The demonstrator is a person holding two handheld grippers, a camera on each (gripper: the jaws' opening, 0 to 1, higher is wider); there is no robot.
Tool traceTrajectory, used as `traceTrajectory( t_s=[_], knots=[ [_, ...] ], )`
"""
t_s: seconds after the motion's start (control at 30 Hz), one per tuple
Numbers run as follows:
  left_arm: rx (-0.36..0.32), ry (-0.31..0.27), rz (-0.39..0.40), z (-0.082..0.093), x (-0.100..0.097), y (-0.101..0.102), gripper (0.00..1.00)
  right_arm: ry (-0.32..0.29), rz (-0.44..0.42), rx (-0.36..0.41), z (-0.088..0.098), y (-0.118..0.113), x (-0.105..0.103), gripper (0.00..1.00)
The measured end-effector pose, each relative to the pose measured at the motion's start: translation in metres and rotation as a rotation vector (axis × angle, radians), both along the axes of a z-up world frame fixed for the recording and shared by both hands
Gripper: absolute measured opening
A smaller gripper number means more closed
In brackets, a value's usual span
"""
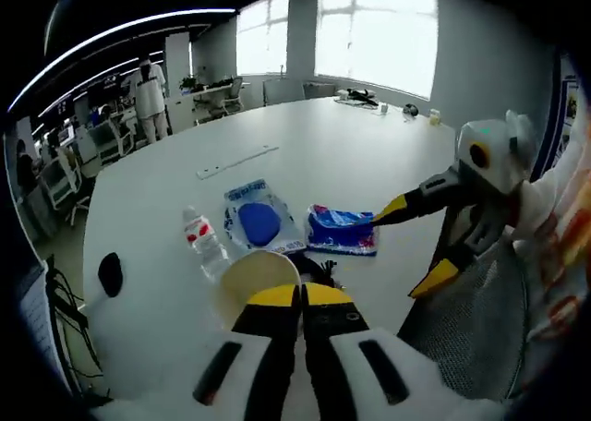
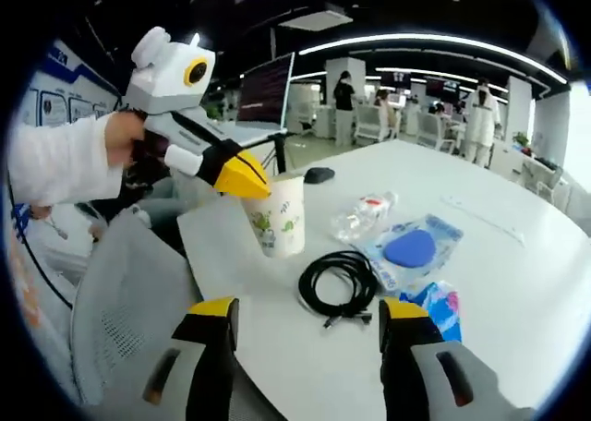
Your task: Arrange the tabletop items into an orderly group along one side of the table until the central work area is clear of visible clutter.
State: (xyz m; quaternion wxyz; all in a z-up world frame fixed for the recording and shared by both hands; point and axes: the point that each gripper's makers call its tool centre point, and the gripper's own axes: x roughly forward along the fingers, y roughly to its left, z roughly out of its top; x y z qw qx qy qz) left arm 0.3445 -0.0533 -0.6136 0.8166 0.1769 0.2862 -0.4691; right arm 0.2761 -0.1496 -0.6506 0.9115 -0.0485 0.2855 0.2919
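Note:
A paper cup (image 2: 277, 216) with a printed pattern sits near the table's edge. My left gripper (image 1: 300, 296) is shut on its rim, and the cup (image 1: 251, 278) shows just left of the yellow tips. That left gripper (image 2: 245, 181) also comes in from the left in the right gripper view, held by a hand. My right gripper (image 2: 309, 315) is open, its jaws wide apart above a coiled black cable (image 2: 342, 287). In the left gripper view the right gripper (image 1: 413, 244) hangs open beside a blue snack bag (image 1: 342, 229).
On the white table (image 1: 351, 153) lie a water bottle (image 1: 203, 241), a clear packet with a blue pad (image 1: 259, 220), a black mouse (image 1: 110, 273) and a thin strip (image 1: 235, 161). A grey mesh chair (image 2: 129, 301) stands at the near edge. People stand by distant desks.

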Motion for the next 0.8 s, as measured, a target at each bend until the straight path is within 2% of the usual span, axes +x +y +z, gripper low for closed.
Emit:
traceTrajectory(
  t_s=[0.1, 0.17, 0.2, 0.3, 0.4, 0.43, 0.53, 0.63, 0.73, 0.8],
  knots=[
    [0.102, -0.059, -0.056, -0.011, 0.008, 0.004, 0.00, 0.031, -0.046, 0.009, -0.007, -0.013, -0.007, 0.63],
    [0.136, -0.073, -0.082, -0.020, 0.011, 0.004, 0.00, 0.060, -0.078, 0.020, -0.013, -0.016, -0.008, 0.63],
    [0.138, -0.070, -0.078, -0.024, 0.012, 0.003, 0.00, 0.064, -0.082, 0.024, -0.014, -0.014, -0.006, 0.63],
    [0.205, -0.090, -0.119, -0.041, 0.017, 0.004, 0.00, 0.067, -0.063, 0.008, -0.019, -0.006, -0.004, 0.64],
    [0.195, -0.082, -0.118, -0.051, 0.021, 0.001, 0.00, 0.080, -0.023, -0.012, -0.030, 0.004, -0.008, 0.63],
    [0.189, -0.076, -0.112, -0.052, 0.022, 0.000, 0.00, 0.098, 0.019, -0.045, -0.039, 0.008, -0.015, 0.62],
    [0.200, -0.077, -0.121, -0.057, 0.024, -0.002, 0.00, 0.111, 0.050, -0.083, -0.049, 0.009, -0.021, 0.61],
    [0.207, -0.086, -0.114, -0.061, 0.027, -0.001, 0.00, 0.108, 0.053, -0.095, -0.050, 0.010, -0.020, 0.59],
    [0.183, -0.055, -0.075, -0.066, 0.029, -0.001, 0.00, 0.105, 0.087, -0.132, -0.054, 0.012, -0.022, 0.53],
    [0.183, -0.049, -0.069, -0.069, 0.029, 0.000, 0.00, 0.103, 0.089, -0.134, -0.053, 0.012, -0.022, 0.54]
  ],
)
